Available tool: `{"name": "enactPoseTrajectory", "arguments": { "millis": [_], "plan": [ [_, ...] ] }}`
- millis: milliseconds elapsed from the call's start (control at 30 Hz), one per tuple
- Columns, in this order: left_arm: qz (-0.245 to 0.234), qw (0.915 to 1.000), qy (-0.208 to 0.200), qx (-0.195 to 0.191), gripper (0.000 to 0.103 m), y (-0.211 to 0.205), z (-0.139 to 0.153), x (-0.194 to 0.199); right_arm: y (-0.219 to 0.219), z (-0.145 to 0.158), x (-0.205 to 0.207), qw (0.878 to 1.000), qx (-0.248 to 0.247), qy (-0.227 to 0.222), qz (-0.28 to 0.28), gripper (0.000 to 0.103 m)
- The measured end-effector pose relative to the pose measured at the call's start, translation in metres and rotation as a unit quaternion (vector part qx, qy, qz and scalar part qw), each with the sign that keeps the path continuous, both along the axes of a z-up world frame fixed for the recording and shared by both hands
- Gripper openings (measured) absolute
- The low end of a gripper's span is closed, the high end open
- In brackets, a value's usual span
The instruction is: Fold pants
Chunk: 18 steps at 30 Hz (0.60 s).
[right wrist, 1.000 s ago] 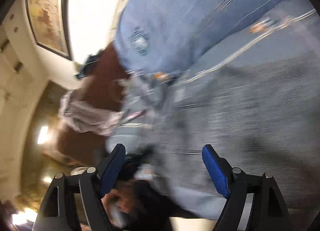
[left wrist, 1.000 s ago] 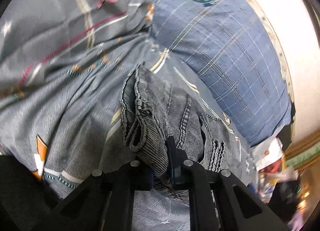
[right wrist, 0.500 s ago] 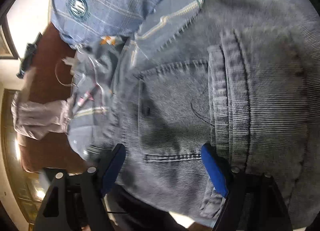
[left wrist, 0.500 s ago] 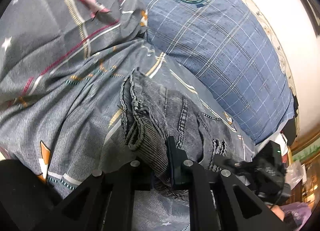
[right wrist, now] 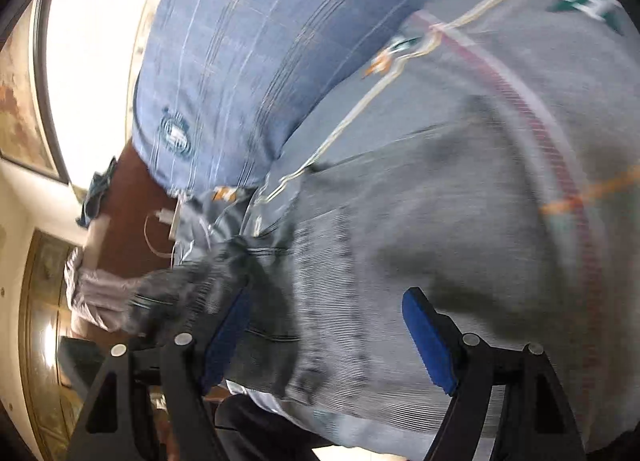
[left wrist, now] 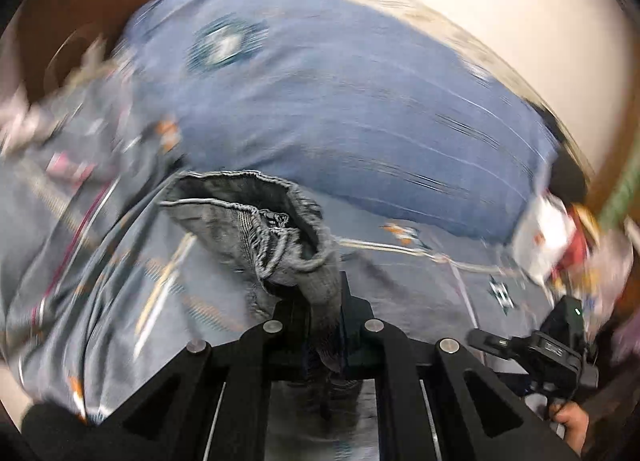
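The grey denim pants [left wrist: 260, 229] lie on a bed. My left gripper [left wrist: 324, 325] is shut on a bunched edge of them and holds it up off the sheet; the cloth stands up between the jaws. In the right wrist view, blurred, the pants [right wrist: 340, 261] spread out under my right gripper [right wrist: 328, 341]. It is open, its blue pads [right wrist: 428, 345] wide apart over the denim and pressing on nothing.
A blue plaid pillow [left wrist: 340, 109] with a round badge lies behind the pants, also in the right wrist view as pillow [right wrist: 240, 41]. The grey patterned bedsheet [left wrist: 100, 281] covers the bed. A hand [left wrist: 572, 421] holds a black device at lower right. Clutter [left wrist: 552, 245] sits by the pillow's end.
My left gripper has risen and rolled with the pants' edge still in it, and its view now blurs. My right gripper pulled back from close over the pocket and stays open.
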<state>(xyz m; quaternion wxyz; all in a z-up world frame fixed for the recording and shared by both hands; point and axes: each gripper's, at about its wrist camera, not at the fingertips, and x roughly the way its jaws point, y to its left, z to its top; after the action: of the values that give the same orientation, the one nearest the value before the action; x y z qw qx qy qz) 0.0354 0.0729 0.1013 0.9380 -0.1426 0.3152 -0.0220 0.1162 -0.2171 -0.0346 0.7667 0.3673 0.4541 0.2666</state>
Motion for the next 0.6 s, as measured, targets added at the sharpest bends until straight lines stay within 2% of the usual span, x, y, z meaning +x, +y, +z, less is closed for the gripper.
{"name": "enactPoseTrajectory", "arguments": {
  "millis": [67,133,167,200,233,300,333,400,433,467,500,567,600],
  "plan": [
    [-0.058,0.9971,-0.018,0.045,0.01,-0.048,0.01,-0.003,-0.02,-0.003,-0.002,1.0,0.014,0.003,-0.018,0.081],
    [-0.111,0.9899,-0.027,0.084,0.01,-0.089,0.009,-0.007,-0.05,0.0,-0.007,0.999,0.03,-0.009,-0.041,0.081],
    [-0.148,0.9835,-0.028,0.1,0.01,-0.114,0.005,-0.011,-0.064,0.002,-0.009,0.998,0.034,-0.017,-0.058,0.081],
    [-0.169,0.9795,-0.023,0.107,0.01,-0.128,0.001,-0.01,-0.08,0.003,-0.014,0.996,0.037,-0.023,-0.082,0.081],
    [-0.211,0.9703,0.0,0.119,0.01,-0.154,-0.013,-0.006,-0.093,0.003,-0.017,0.994,0.041,-0.026,-0.102,0.081],
    [-0.251,0.9604,0.042,0.114,0.012,-0.179,-0.039,0.003,-0.124,-0.001,-0.025,0.986,0.058,-0.024,-0.153,0.081],
    [-0.269,0.9544,0.08,0.102,0.014,-0.189,-0.062,0.01,-0.138,-0.006,-0.029,0.982,0.065,-0.018,-0.177,0.081],
    [-0.296,0.9368,0.165,0.085,0.015,-0.201,-0.097,0.022,-0.151,-0.013,-0.032,0.979,0.063,-0.004,-0.195,0.081],
    [-0.293,0.9382,0.168,0.075,0.016,-0.198,-0.1,0.021,-0.154,-0.016,-0.033,0.979,0.056,0.002,-0.196,0.081],
    [-0.295,0.9413,0.15,0.063,0.019,-0.192,-0.093,0.017,-0.154,-0.017,-0.034,0.98,0.05,0.004,-0.193,0.081],
    [-0.299,0.9416,0.144,0.056,0.027,-0.187,-0.086,0.015,-0.151,-0.016,-0.034,0.982,0.038,0.001,-0.185,0.081],
    [-0.3,0.9467,0.114,0.027,0.045,-0.165,-0.058,0.007,-0.141,-0.006,-0.035,0.984,0.008,-0.017,-0.175,0.081],
    [-0.29,0.9523,0.093,0.017,0.062,-0.152,-0.046,0.002,-0.137,0.0,-0.037,0.985,-0.002,-0.028,-0.168,0.081]
  ]
}}
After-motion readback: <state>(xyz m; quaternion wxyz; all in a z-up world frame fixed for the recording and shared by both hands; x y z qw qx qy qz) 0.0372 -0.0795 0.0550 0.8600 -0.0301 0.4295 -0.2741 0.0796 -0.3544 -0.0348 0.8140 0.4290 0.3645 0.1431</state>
